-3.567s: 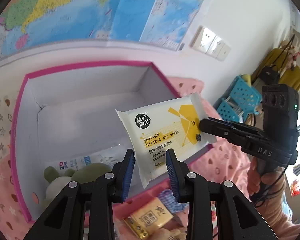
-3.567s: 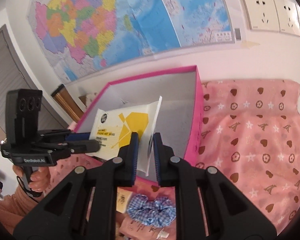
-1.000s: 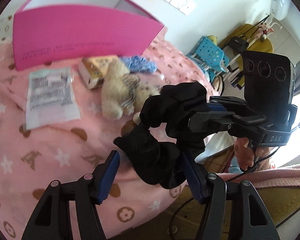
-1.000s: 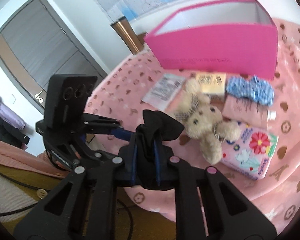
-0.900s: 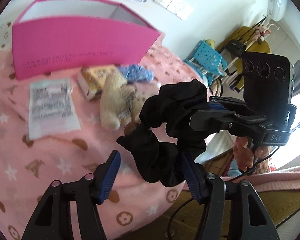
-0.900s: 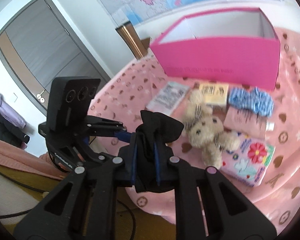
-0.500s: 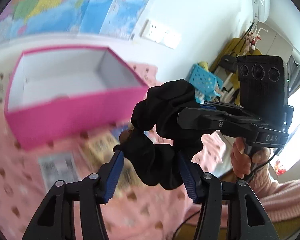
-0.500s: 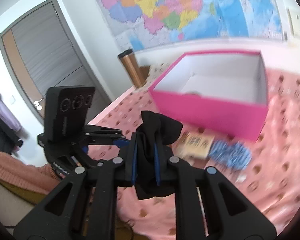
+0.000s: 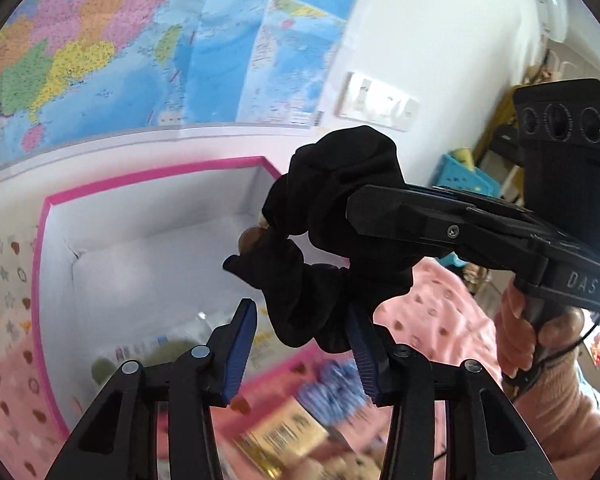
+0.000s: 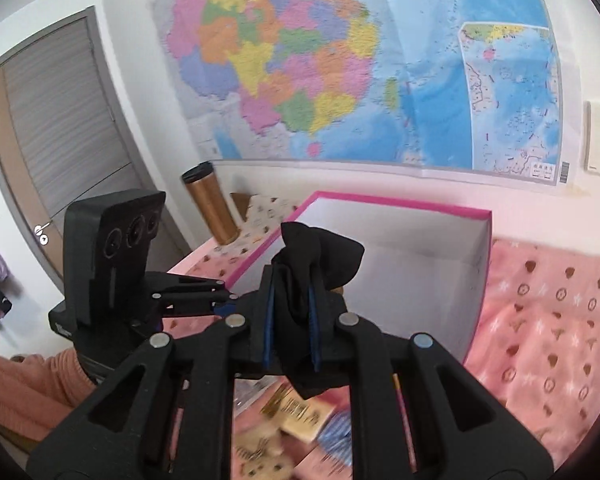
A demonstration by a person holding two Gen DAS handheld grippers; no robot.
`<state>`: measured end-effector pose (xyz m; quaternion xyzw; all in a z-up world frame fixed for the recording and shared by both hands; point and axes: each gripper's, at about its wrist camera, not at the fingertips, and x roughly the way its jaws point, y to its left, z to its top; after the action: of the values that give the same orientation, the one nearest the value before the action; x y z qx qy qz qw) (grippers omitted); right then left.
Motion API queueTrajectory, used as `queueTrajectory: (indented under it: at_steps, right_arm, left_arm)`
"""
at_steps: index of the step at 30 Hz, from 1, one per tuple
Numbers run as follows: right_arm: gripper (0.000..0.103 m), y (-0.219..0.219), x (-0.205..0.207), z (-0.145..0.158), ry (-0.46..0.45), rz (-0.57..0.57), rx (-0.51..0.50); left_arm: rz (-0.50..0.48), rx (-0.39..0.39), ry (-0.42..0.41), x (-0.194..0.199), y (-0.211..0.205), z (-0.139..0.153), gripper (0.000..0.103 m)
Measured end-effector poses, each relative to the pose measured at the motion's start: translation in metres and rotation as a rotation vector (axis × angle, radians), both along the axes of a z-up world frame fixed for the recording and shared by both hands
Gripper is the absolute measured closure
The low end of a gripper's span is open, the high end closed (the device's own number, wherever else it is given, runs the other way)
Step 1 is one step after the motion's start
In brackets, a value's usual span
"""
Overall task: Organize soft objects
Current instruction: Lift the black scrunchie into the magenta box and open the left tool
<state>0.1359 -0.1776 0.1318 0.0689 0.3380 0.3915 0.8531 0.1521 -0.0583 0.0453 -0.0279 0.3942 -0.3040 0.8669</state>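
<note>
A black scrunchie (image 9: 332, 236) hangs in the air in front of the open pink box (image 9: 148, 176). My right gripper (image 10: 290, 320) is shut on the black scrunchie (image 10: 316, 264) and holds it above the box's near wall (image 10: 476, 308). In the left wrist view the right gripper (image 9: 380, 208) comes in from the right. My left gripper (image 9: 304, 332) is open, its blue pads on either side of the scrunchie's lower edge. Inside the box lie a green plush toy (image 9: 104, 368) and wipes packs, blurred.
On the pink bedspread (image 10: 548, 320) in front of the box lie a blue checked scrunchie (image 9: 332, 388), a yellow packet (image 9: 288, 440) and a beige teddy bear (image 10: 260, 456). A copper tumbler (image 10: 210, 204) stands left of the box. A wall map (image 10: 340, 64) hangs behind.
Both grippers have risen from the bedspread with the black scrunchie and now face the open box from above. The right gripper still holds the scrunchie; the left stays open.
</note>
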Motion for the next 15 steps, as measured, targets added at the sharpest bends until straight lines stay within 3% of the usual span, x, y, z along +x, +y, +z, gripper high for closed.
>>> queueTrajectory:
  at_steps: [6, 9, 13, 15]
  right_arm:
    - [0.087, 0.002, 0.045, -0.022, 0.04, -0.036, -0.068]
    - [0.078, 0.005, 0.07, -0.043, 0.082, -0.069, -0.15]
    - [0.076, 0.002, 0.092, -0.067, 0.119, -0.182, -0.312]
    - [0.076, -0.004, 0.091, -0.07, 0.14, -0.2, -0.308]
  left_arm:
    - [0.059, 0.064, 0.07, 0.046, -0.01, -0.024, 0.058]
    - [0.136, 0.139, 0.104, 0.061, -0.016, -0.043, 0.058]
    - [0.147, 0.129, 0.127, 0.063, -0.014, -0.054, 0.058]
    - [0.136, 0.123, 0.102, 0.055, -0.011, -0.051, 0.058]
